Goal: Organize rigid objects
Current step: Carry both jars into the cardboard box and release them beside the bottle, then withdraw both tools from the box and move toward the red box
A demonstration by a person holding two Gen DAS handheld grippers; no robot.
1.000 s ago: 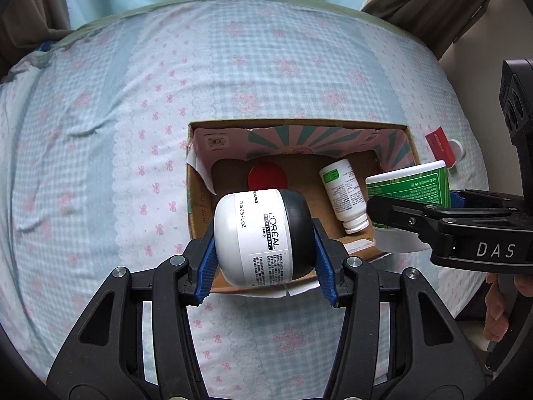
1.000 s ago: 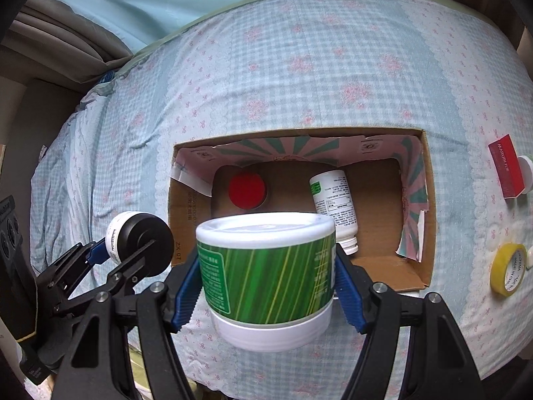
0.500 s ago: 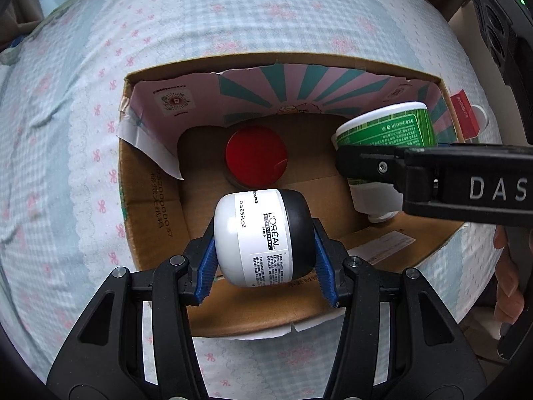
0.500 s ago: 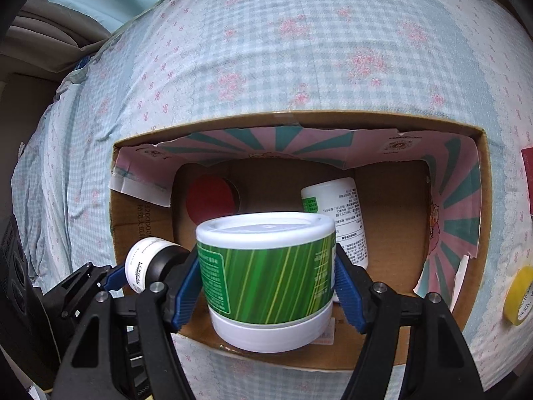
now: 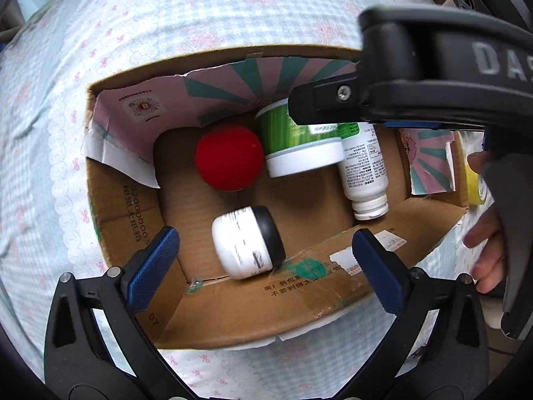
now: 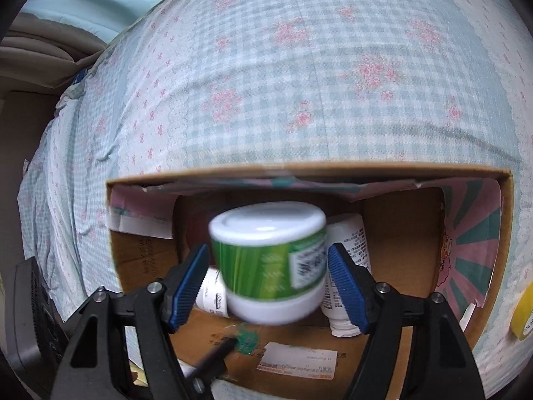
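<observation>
A cardboard box [image 5: 110, 206] sits on the checked cloth. My left gripper [image 5: 266, 266] is open above its near wall. The white and black L'Oreal jar [image 5: 248, 241] lies loose and blurred inside the box below it. My right gripper [image 6: 268, 283] is open over the box [image 6: 393, 233]. The green and white tub [image 6: 269, 263] is blurred between its blue pads [image 6: 188, 283], apart from them; it also shows in the left wrist view [image 5: 296, 140], tilted beside a red-lidded jar [image 5: 230, 156]. A white bottle [image 5: 364, 170] lies on its side in the box.
A yellow tape roll [image 6: 523, 313] lies on the cloth right of the box. The right gripper's black body [image 5: 433, 66] crosses the top right of the left wrist view, with a hand [image 5: 486, 233] behind it. The cloth [image 6: 299, 83] stretches beyond the box.
Both grippers have opened. The L'Oreal jar has dropped from the left gripper into the box, and the green tub has left the right gripper's pads and tilts inside the box.
</observation>
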